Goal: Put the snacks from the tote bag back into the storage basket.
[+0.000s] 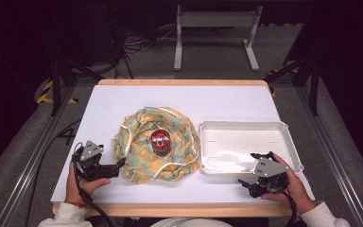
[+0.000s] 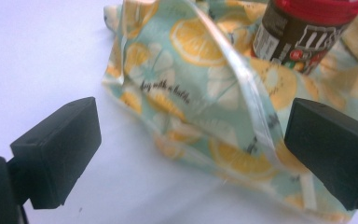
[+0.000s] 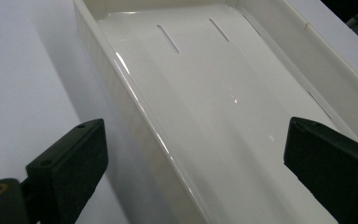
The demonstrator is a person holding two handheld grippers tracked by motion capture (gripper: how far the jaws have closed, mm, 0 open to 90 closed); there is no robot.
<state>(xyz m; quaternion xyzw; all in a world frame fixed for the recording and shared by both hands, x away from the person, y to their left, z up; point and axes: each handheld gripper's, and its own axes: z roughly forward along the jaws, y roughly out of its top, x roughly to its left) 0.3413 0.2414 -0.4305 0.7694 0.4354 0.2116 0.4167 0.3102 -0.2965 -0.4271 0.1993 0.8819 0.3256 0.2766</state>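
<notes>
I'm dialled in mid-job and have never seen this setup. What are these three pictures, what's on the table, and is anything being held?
No robot here: a person holds a two-jaw tool in each hand. The high view looks down on the table. There the left tool sits beside a lemon-print cloth, and the right tool is at the near edge of a white tray. A dark jar with a red lid stands on the middle of the cloth. The other two pictures come from cameras riding on the tools. The left gripper view looks between its jaws at the cloth's edge and the jar. The right gripper view looks into the tray, which has nothing in it. Both tools are open and hold nothing.
</notes>
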